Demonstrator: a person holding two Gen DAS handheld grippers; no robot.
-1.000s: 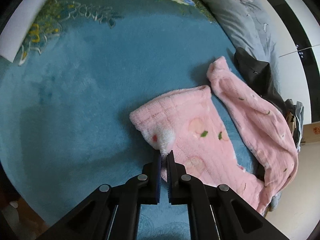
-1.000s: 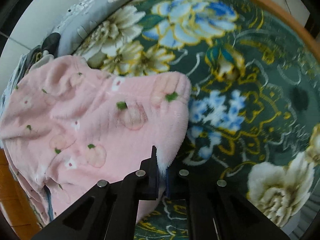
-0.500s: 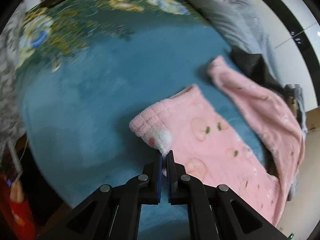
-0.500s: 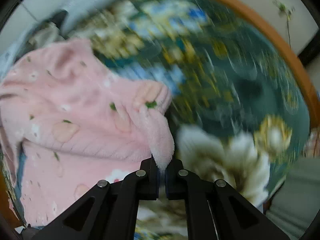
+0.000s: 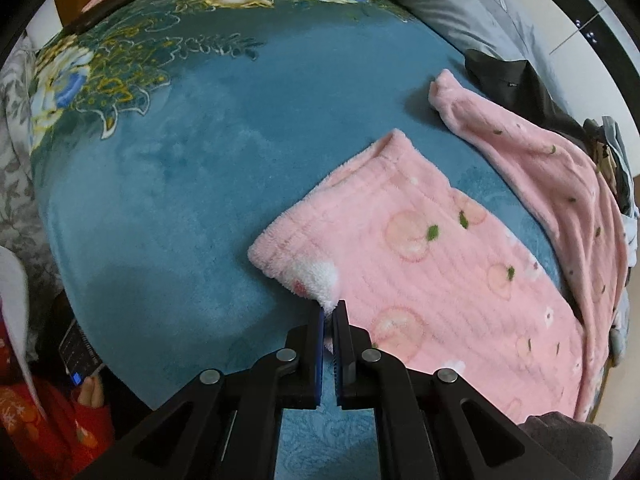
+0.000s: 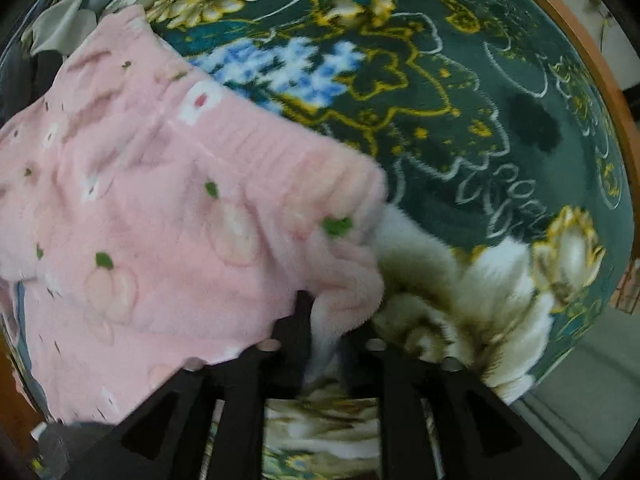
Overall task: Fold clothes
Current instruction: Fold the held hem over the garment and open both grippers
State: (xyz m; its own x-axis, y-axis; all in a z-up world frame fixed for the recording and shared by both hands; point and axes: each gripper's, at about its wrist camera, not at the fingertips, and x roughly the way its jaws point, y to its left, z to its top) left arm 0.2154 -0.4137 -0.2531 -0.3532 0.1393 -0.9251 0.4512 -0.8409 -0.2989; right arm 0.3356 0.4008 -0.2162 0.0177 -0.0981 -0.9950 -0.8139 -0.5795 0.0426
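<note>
No legible text anywhere.

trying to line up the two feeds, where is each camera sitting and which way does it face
Left wrist: on the left gripper, looking forward along its fingers across the blue blanket; its shut jaws pinch one corner of the pink garment. Only the black fingers show.
Right wrist: on the right gripper, looking over the floral end of the blanket; its jaws pinch another corner of the garment, which drapes over the left finger.
Shared: the same pink garment and blanket, seen from opposite sides.
</note>
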